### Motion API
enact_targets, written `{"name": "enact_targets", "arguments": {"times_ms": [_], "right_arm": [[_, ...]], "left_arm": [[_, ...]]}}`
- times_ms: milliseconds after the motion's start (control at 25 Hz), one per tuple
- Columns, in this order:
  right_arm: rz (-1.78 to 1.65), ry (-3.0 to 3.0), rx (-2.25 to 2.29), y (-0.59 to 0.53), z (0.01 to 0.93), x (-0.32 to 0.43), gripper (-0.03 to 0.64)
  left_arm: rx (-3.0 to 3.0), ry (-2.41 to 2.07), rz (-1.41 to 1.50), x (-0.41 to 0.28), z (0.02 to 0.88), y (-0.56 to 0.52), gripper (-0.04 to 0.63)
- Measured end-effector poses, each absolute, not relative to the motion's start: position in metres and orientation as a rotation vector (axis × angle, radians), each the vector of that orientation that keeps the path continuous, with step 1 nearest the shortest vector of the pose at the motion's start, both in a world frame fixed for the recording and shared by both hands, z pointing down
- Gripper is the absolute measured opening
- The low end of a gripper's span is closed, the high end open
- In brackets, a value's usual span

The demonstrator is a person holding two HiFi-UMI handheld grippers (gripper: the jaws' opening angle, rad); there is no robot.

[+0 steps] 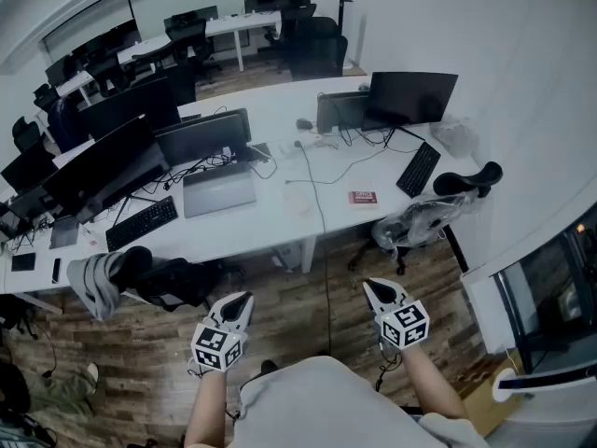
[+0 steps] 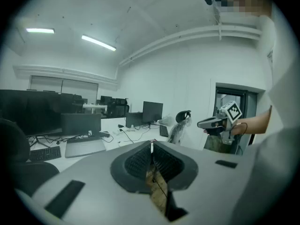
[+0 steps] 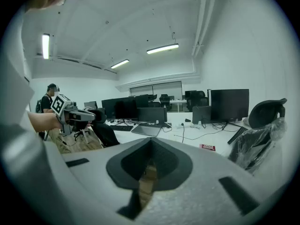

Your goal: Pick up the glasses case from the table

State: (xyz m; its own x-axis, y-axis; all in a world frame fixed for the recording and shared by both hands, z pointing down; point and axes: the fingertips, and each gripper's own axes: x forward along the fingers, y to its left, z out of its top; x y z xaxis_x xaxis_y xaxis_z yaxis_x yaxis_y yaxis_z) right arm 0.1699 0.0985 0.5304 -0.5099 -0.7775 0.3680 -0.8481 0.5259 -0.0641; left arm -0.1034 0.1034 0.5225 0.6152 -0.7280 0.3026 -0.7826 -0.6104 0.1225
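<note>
Both grippers hang over the wooden floor in front of a long white desk (image 1: 270, 217), well short of it. My left gripper (image 1: 245, 299) is shut with nothing in it; in the left gripper view its jaws (image 2: 152, 143) meet in a thin line. My right gripper (image 1: 367, 287) is shut and empty too, its jaws (image 3: 151, 139) closed. Each shows in the other's view: the right gripper (image 2: 209, 123) and the left gripper (image 3: 89, 115). A small pale oblong thing (image 1: 298, 203) lies mid-desk, too small to tell if it is the glasses case.
On the desk lie a red flat box (image 1: 362, 197), a closed laptop (image 1: 218, 192), two keyboards (image 1: 140, 223) (image 1: 418, 168), monitors (image 1: 410, 96) and cables. A plastic-wrapped chair (image 1: 424, 220) and a chair draped with clothes (image 1: 131, 278) stand at the desk's near edge.
</note>
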Motion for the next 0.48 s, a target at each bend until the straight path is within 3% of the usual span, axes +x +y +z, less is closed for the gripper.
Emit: {"name": "enact_targets", "arguments": {"times_ms": [480], "right_arm": [[0.359, -2.484, 1.363, 0.0965, 0.5327, 0.1784, -0.002]], "left_arm": [[2.587, -1.242, 0.342, -0.0946, 0.5250, 0.1046, 0.014]]}}
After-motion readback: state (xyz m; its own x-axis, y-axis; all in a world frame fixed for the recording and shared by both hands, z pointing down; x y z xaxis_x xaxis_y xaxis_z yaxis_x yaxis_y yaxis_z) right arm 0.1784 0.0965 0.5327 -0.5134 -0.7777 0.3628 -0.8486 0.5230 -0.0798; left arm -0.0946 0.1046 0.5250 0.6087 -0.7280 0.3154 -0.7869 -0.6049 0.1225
